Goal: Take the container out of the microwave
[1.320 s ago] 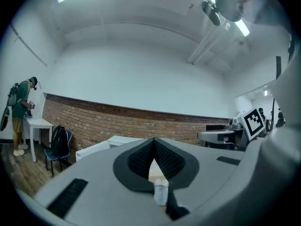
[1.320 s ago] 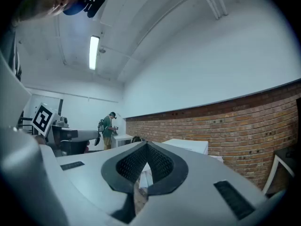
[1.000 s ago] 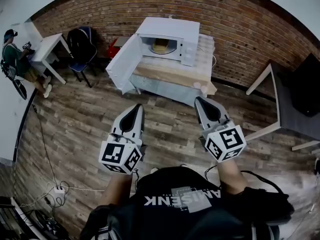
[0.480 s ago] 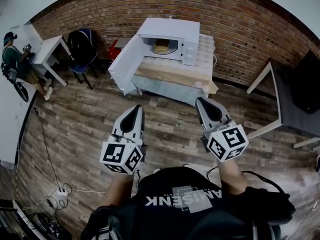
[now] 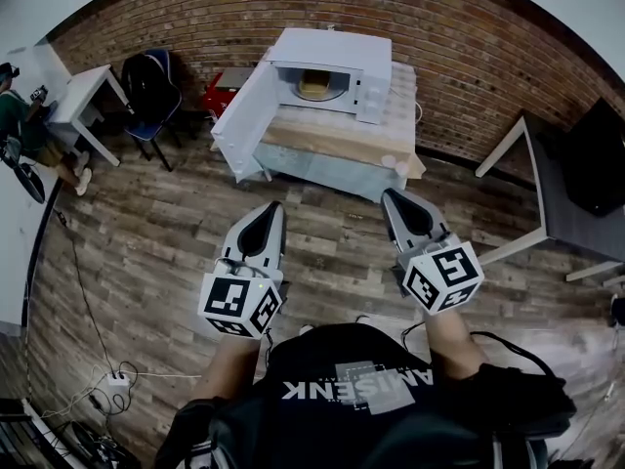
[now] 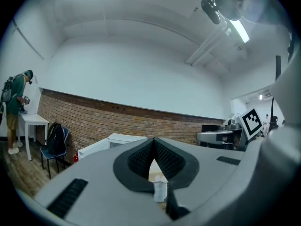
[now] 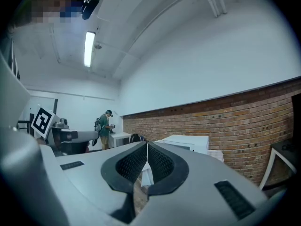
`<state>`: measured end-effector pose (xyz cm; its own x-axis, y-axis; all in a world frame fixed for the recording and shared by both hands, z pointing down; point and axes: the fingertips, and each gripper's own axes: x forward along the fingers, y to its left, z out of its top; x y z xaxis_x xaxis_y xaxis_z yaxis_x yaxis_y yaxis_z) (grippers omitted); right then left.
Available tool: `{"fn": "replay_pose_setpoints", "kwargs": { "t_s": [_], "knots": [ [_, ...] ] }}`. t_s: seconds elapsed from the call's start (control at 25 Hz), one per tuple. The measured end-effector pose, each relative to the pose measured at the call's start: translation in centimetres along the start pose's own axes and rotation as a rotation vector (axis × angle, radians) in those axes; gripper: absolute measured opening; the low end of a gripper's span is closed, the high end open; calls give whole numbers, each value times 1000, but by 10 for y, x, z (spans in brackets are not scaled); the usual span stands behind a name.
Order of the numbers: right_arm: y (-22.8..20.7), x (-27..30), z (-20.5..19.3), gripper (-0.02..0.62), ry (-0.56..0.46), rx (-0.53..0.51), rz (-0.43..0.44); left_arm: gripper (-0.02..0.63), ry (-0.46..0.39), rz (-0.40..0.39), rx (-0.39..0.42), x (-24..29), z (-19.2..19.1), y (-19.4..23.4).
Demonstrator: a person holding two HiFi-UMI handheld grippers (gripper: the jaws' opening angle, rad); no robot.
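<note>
A white microwave (image 5: 337,59) stands on a low wooden table (image 5: 337,152) by the brick wall, its door (image 5: 240,117) swung open to the left. Inside it sits a tan container (image 5: 313,87). My left gripper (image 5: 270,209) and right gripper (image 5: 391,197) hover level over the wooden floor, well short of the table, both shut with nothing between the jaws. In the left gripper view the shut tips (image 6: 154,141) line up with the microwave (image 6: 117,139). The right gripper view has its closed tips (image 7: 146,145) just left of the microwave (image 7: 187,142).
Two small white cups (image 5: 395,165) stand at the table's near right corner. A chair with a black backpack (image 5: 156,84), a white desk (image 5: 78,98) and a person (image 5: 18,115) are at the left. A grey table (image 5: 562,198) is on the right; cables (image 5: 107,379) lie on the floor.
The microwave and table have drawn slightly nearer in the head view, while the person at the left has slid toward the frame's edge. Both grippers stay shut and side by side.
</note>
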<state>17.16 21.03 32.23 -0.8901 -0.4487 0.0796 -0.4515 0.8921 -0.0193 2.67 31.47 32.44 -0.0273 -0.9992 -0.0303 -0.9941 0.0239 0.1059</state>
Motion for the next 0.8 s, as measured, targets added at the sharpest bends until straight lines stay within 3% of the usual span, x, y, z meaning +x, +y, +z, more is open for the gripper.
{"fn": "replay_pose_setpoints", "kwargs": {
  "t_s": [0.28,0.52,0.8],
  "knots": [
    [9,19,-3,41,-4,7,-55,11,-11,-36,0,-8,-4,29],
    [34,30,-8,41,4,-7,-59,11,-34,-102,-104,-18,-3,48],
    [32,62,-12,41,13,-2,-7,11,-18,-44,-67,0,-7,73]
  ]
}}
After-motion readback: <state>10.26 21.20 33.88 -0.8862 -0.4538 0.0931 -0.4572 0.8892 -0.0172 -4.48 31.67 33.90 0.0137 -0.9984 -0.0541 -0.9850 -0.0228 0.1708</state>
